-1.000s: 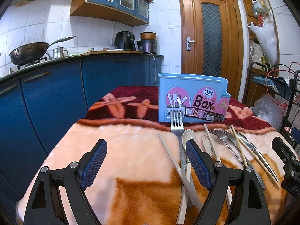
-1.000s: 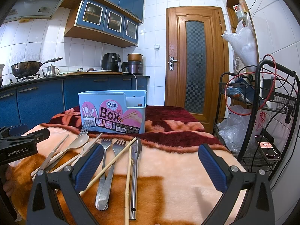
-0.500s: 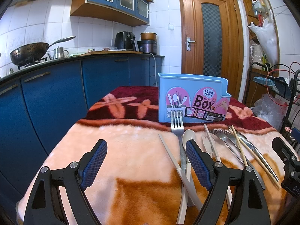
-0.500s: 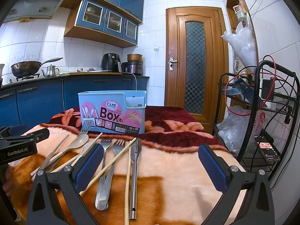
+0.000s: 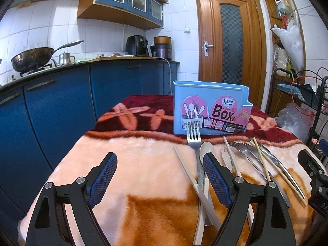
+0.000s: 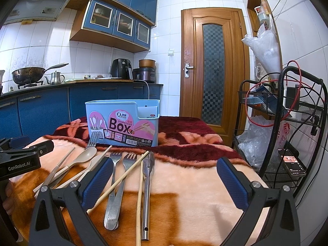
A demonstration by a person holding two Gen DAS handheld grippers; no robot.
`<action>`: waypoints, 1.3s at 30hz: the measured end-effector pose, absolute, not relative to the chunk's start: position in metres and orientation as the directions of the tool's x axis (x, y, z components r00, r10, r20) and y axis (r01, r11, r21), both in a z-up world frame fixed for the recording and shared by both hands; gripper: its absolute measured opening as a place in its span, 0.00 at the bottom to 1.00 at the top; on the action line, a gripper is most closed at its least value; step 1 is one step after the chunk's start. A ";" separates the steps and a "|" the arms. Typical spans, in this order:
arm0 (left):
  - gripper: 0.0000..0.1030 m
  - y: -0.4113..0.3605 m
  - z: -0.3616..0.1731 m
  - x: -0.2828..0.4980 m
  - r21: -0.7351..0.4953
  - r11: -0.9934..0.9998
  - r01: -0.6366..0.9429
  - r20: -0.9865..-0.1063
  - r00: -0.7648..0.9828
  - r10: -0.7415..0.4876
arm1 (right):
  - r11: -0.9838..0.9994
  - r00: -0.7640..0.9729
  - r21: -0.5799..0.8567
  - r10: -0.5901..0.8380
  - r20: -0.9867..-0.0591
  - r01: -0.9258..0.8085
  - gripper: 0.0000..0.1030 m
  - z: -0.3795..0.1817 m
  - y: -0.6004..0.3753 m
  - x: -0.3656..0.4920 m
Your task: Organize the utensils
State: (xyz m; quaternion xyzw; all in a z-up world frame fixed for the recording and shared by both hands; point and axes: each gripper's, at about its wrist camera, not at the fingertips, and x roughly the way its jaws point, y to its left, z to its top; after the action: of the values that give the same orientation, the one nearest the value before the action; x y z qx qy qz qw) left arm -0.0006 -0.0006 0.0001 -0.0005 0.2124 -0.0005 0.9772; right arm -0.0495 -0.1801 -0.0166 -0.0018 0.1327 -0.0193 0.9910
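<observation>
A light blue chopsticks box (image 5: 211,110) (image 6: 123,123) stands upright at the far side of the blanket-covered table (image 5: 143,164). In front of it lie several utensils: a steel fork (image 5: 193,139), a beige spoon (image 5: 206,149) (image 6: 86,155), beige chopsticks (image 5: 184,168), two steel forks (image 6: 116,176), bamboo chopsticks (image 6: 123,176) and a steel utensil (image 6: 148,176). My left gripper (image 5: 160,176) is open, low over the blanket, left of the pile. My right gripper (image 6: 164,182) is open over the blanket, its left finger beside the forks. Neither holds anything.
Blue kitchen cabinets (image 5: 51,110) run along the left with a wok (image 5: 30,59) on the stove. A black wire rack (image 6: 287,127) with cables and bags stands right of the table. A wooden door (image 6: 213,71) is behind. Bare blanket (image 6: 194,194) lies right of the utensils.
</observation>
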 end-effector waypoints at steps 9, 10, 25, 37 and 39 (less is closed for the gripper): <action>0.84 -0.001 0.000 -0.001 0.000 1.000 0.001 -0.413 0.911 -0.001 | 0.999 0.964 -0.009 -0.039 -0.263 0.038 1.00 -0.017 -0.180 -0.050; 0.84 -0.001 0.000 -0.001 0.000 1.000 0.002 -0.412 0.911 -0.002 | 0.999 0.964 -0.009 -0.039 -0.262 0.038 1.00 -0.017 -0.180 -0.050; 0.84 0.012 0.015 0.014 -0.008 0.999 0.032 -0.502 0.865 -0.031 | 0.999 0.915 -0.007 0.033 -0.403 -0.039 1.00 -0.001 -0.186 -0.034; 0.84 0.006 0.024 0.044 0.055 0.988 0.145 -0.653 0.753 -0.074 | 0.995 0.751 0.015 0.083 -0.654 -0.097 0.88 0.009 -0.203 0.015; 0.84 0.005 0.022 0.049 0.052 0.987 0.149 -0.679 0.731 -0.074 | 0.994 0.718 0.026 0.098 -0.689 -0.110 0.80 0.005 -0.203 0.022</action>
State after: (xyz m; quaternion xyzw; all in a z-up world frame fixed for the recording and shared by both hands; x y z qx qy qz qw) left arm 0.0489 0.0046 0.0217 0.0517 0.3620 -0.0601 0.9288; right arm 0.0221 -0.2031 0.0050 -0.0083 0.3712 0.0560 0.9268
